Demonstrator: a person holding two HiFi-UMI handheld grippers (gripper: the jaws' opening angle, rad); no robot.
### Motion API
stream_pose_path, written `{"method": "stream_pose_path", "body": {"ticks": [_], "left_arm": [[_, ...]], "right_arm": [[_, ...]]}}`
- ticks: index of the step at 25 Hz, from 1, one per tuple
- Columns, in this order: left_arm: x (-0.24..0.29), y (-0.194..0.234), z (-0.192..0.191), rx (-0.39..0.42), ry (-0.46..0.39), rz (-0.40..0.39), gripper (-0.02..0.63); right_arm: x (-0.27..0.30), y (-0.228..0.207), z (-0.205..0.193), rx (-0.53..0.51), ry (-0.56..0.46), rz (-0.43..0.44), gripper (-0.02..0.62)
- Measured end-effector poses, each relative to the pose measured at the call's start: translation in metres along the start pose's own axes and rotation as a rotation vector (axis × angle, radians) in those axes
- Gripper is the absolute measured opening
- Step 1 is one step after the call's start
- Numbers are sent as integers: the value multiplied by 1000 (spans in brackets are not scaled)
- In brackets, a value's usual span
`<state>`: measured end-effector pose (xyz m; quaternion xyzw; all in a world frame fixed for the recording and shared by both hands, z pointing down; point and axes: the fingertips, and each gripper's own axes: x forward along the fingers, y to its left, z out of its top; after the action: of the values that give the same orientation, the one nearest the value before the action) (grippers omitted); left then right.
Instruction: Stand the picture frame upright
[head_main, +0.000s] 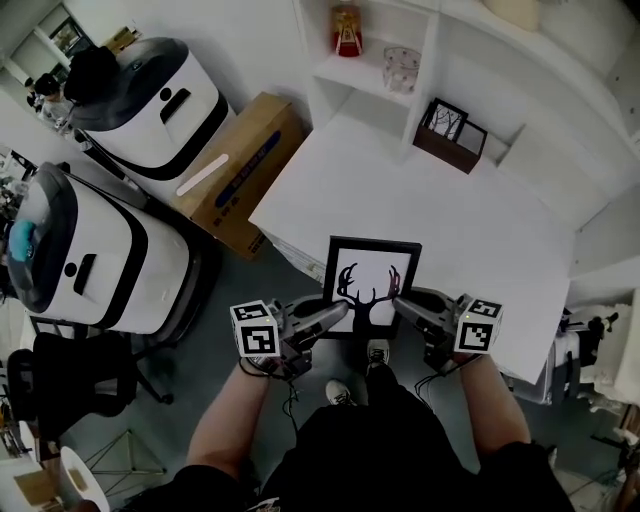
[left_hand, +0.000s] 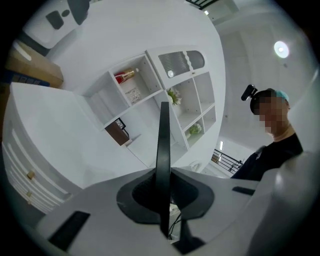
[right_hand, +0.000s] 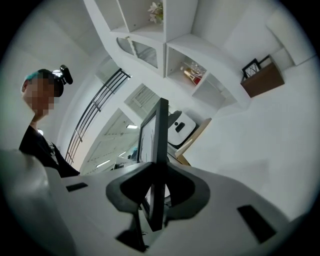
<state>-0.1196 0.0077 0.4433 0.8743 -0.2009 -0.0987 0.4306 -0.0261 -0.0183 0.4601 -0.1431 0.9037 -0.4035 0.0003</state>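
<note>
Frame (head_main: 372, 285): lower centre of the head view, at the near edge of the table (head_main: 460, 215).
Left gripper (head_main: 335, 315): clamped on the frame's left edge.
Right gripper (head_main: 404, 300): clamped on its right edge.

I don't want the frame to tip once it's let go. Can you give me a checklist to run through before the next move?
1. Left gripper clamped on the left edge of the picture frame: ok.
2. Right gripper clamped on its right edge: ok.
3. Frame standing upright on the table: not ok, held with its face toward the head view.
4. Bare table behind the frame: ok.
5. Back support folded out: cannot tell, back hidden.
</note>
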Motion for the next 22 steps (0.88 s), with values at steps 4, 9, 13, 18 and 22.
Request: {"method": "stream_pose_path", "body": {"ticks": [4,9,13,18,22], "left_arm": [[-14,-13,2,78,17,18,40],[-22,-28,8,181,17,52,64],[-25,-41,7,252,17,91,83],[-32,-48,2,349,20,166,118],[-36,-52,-1,416,36,203,129]], "right_arm": [[3,27,1,-91,-4,2,75],[-1,51,2,-135,-34,-3,71],[-8,67,1,-160,-56,-18,69],[-14,83,-4,-207,-75,-47,67],[-15,88,-8,-243,-72,-67,67]]}}
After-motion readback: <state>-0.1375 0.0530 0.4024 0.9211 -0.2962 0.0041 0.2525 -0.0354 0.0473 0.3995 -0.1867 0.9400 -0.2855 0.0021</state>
